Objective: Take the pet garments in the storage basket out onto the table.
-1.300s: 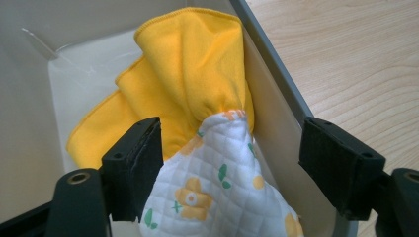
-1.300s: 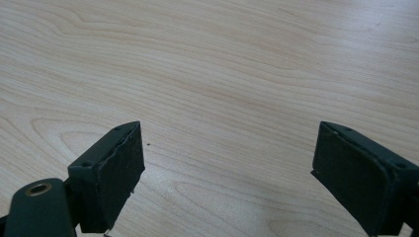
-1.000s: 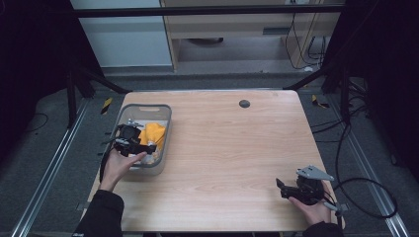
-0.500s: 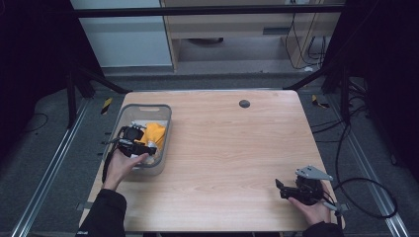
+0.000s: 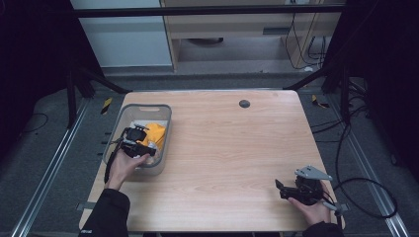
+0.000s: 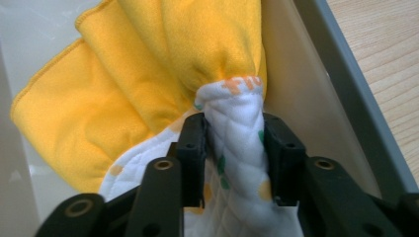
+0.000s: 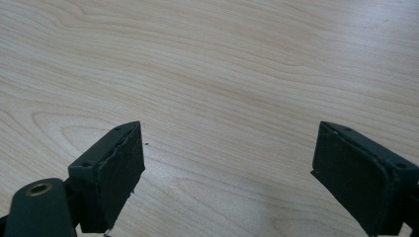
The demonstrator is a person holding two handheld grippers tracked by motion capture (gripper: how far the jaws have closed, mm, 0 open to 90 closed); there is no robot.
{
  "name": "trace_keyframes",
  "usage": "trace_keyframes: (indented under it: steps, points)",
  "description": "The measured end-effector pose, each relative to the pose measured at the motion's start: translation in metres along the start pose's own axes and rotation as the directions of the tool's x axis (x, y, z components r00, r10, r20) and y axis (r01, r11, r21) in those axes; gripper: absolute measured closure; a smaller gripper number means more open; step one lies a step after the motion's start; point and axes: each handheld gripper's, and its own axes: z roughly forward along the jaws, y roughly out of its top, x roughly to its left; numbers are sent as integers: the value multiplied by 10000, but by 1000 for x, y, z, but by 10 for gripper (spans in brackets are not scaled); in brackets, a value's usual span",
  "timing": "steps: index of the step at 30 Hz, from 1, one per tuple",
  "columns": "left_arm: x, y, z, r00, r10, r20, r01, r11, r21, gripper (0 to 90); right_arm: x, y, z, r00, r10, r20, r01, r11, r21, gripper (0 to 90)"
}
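Note:
A grey plastic bin (image 5: pixel 143 106) stands at the table's left and holds a yellow cloth (image 5: pixel 155 132) and a white quilted cloth with coloured print (image 6: pixel 236 123). My left gripper (image 6: pixel 234 143) reaches down into the bin. Its jaws have just been closing and now pinch a raised fold of the white quilted cloth, with the yellow cloth (image 6: pixel 148 64) bunched behind it. In the high view the left gripper (image 5: pixel 141 145) sits over the bin's near half. My right gripper (image 5: pixel 279 188) rests open near the front right of the table, and bare wood shows between its fingers (image 7: pixel 227 163).
The bin's grey wall (image 6: pixel 346 98) rises close on the right of the left gripper. A small black round spot (image 5: pixel 244 103) marks the table's far middle. Cables (image 5: pixel 365 197) lie on the floor at the right. Metal rails run along both sides of the table.
The left gripper has shifted slightly inside the bin and its jaws have closed on the white cloth. The right hand and its gripper have stayed where they were.

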Motion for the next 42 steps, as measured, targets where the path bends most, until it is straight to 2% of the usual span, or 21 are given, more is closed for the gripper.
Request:
trace_keyframes:
  steps: [5, 10, 20, 23, 31, 42]
  points:
    - [1, 0, -1, 10000, -4, -37, 4, 10000, 18, 755, 0, 0, 0, 10000, -3, 14, 3, 10000, 2, 123]
    - [1, 1, -5, 9998, 59, -174, -58, 10000, 27, 789, 0, 0, 0, 10000, 2, 17, -2, 10000, 11, 123]
    - [6, 2, -23, 9997, -23, -252, 11, 9988, -490, 805, 0, 0, 0, 10000, 30, 22, -30, 10000, 16, 123]
    - [6, 3, -34, 9995, 64, -324, -85, 9977, -671, 807, 0, 0, 0, 10000, -7, 24, 7, 10000, 9, 123]
    - [5, 9, -49, 9989, 98, -453, -144, 9947, -1023, 809, 0, 0, -1, 10000, 42, 28, -42, 10000, 4, 123]
    - [7, 12, -62, 9971, 106, -756, -194, 9930, -1168, 810, 0, 1, -1, 10000, 20, 30, -20, 10000, -82, 123]
